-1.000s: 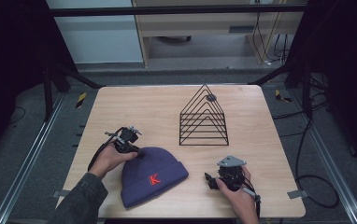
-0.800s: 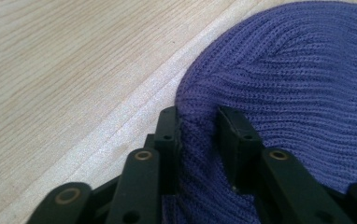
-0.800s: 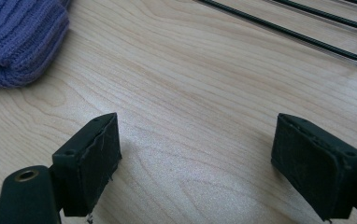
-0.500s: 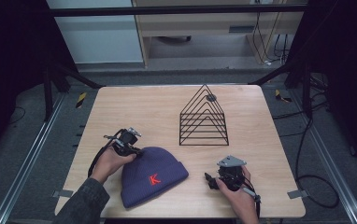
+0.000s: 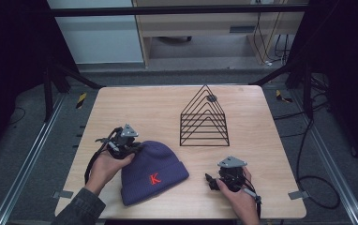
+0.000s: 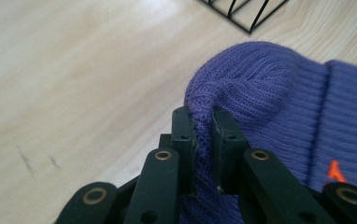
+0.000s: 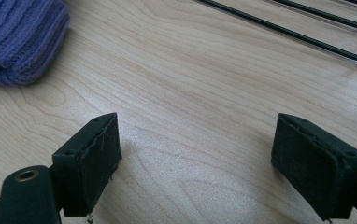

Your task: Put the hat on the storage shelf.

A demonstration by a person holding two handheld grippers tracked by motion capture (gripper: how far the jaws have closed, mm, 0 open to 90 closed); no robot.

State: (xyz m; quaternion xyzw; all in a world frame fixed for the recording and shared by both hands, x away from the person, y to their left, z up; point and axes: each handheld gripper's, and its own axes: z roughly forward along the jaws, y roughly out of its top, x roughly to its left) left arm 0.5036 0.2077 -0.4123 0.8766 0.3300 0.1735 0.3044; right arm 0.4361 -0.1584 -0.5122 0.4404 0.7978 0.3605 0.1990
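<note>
Pinching a fold of knit at the crown, the left gripper point(image 6: 200, 149) is holding the purple ribbed knit beanie with an orange letter K point(image 5: 153, 171), its jaws pressed in on a ridge of wool gathered between them. The beanie is lying flat on the pale wooden desk point(image 5: 144, 110), near the front edge and left of centre, with the black wire triangular rack point(image 5: 204, 117) standing apart from it further back. The right gripper point(image 7: 195, 154) is resting low over bare wood to the beanie's right, its jaws spread wide with nothing between them; the beanie's cuff edge is sitting off at the upper left of the right gripper view. As I judge it, the grip is looking thin: only a small tuck of stretchy yarn is caught, so any lift or pull could let the wool slide out, or the hat could stretch and drag across the desk instead of rising cleanly. A pull toward the back could also be bringing the fabric against the rack's wires and snagging it. The beanie's long axis is running diagonally, crown pointing toward the back left where the left gripper is, folded cuff facing the front right.
</note>
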